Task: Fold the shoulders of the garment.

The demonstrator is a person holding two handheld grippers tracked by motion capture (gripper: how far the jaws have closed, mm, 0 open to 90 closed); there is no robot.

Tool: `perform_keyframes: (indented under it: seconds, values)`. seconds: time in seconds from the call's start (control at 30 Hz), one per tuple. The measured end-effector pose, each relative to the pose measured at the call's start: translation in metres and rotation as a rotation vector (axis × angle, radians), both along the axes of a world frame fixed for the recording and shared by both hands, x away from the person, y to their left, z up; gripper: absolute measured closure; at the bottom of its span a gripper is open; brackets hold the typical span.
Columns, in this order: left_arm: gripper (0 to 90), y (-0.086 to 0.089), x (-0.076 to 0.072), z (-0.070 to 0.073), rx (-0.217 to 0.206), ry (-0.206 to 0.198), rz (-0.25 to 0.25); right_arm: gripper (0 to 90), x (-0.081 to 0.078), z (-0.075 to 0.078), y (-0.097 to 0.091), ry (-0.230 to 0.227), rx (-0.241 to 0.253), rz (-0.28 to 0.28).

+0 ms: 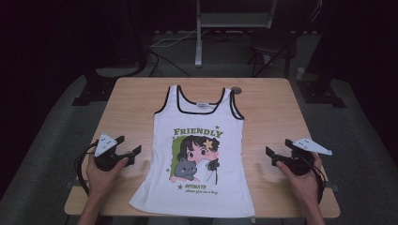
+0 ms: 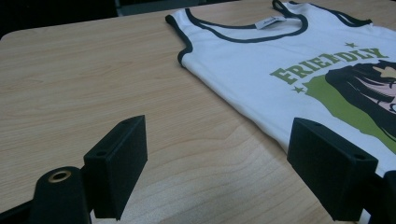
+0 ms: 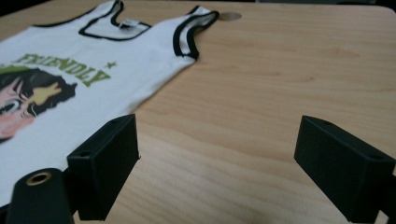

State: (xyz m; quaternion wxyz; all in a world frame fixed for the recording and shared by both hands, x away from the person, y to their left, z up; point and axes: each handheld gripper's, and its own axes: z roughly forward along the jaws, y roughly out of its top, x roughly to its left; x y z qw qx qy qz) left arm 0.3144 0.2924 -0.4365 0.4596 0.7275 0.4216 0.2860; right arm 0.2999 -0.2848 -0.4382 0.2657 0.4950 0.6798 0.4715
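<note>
A white tank top (image 1: pixel 197 150) with black trim and a "FRIENDLY" cartoon print lies flat in the middle of the wooden table (image 1: pixel 131 101), neck toward the far edge. My left gripper (image 1: pixel 127 146) rests on the table just left of the shirt's side hem, open, nothing between its jaws. My right gripper (image 1: pixel 278 151) rests right of the shirt, a short gap away, open and empty as well. In the left gripper view the shirt (image 2: pixel 280 60) spreads ahead and to the right of my left gripper (image 2: pixel 217 170). In the right gripper view the tank top (image 3: pixel 88 70) lies ahead left of my right gripper (image 3: pixel 217 170).
A small round hole (image 1: pixel 236 90) sits in the tabletop by the shirt's right strap. Bare wood runs on both sides of the shirt. Beyond the far edge stand a white frame leg (image 1: pixel 199 47), cables and dark stands on a grey floor.
</note>
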Motion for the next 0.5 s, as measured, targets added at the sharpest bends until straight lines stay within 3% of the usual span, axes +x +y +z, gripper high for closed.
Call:
perform_keyframes:
  seconds: [0.27,0.43,0.5]
  values:
    - [20.1,-0.002,-0.001,0.000,0.012,-0.002,0.000,13.1,0.026,0.017,0.022,-0.010,-0.004,0.075]
    - [20.1,-0.001,-0.001,0.000,0.004,0.002,0.000,13.1,0.054,0.034,0.037,0.004,-0.012,0.130]
    - [20.1,-0.001,-0.001,0.000,0.000,0.000,0.001,13.1,0.074,0.045,0.044,0.009,-0.019,0.143]
